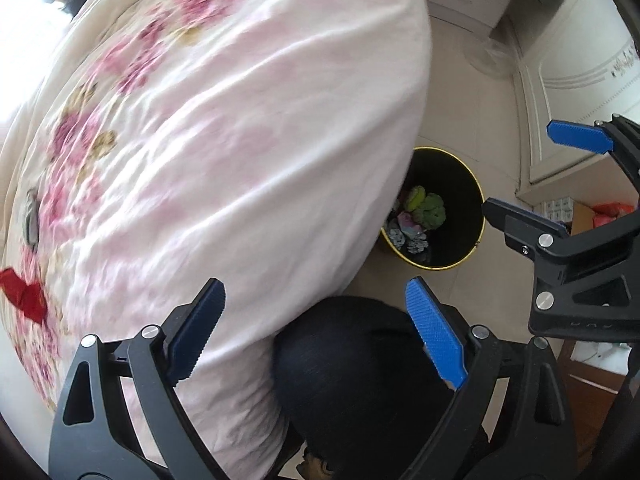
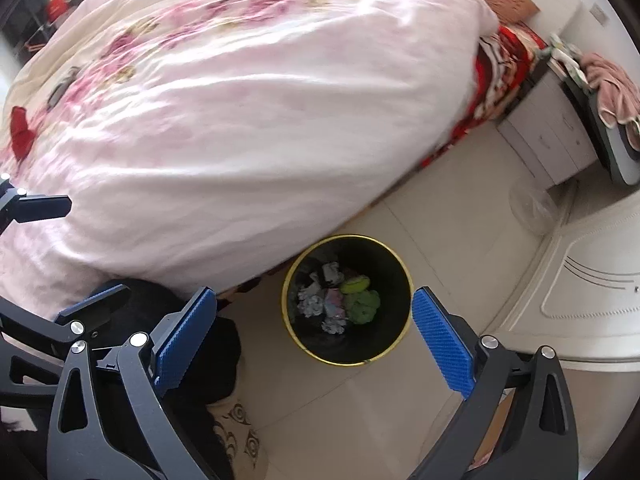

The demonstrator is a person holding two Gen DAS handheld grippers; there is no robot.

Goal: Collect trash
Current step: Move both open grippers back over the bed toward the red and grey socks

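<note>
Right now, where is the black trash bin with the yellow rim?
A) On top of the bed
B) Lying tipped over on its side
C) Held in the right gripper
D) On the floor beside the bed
D: the trash bin stands upright on the tiled floor next to the bed, with crumpled trash inside.

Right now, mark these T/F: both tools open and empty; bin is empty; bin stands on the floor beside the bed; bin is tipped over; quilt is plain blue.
1. Both the left tool and the right tool are open and hold nothing. True.
2. The bin is empty. False: crumpled paper and green scraps lie inside.
3. The bin stands on the tiled floor beside the bed. True.
4. The bin is tipped over. False: it stands upright, mouth up.
5. The quilt is plain blue. False: it is pale pink with a floral print.
</note>
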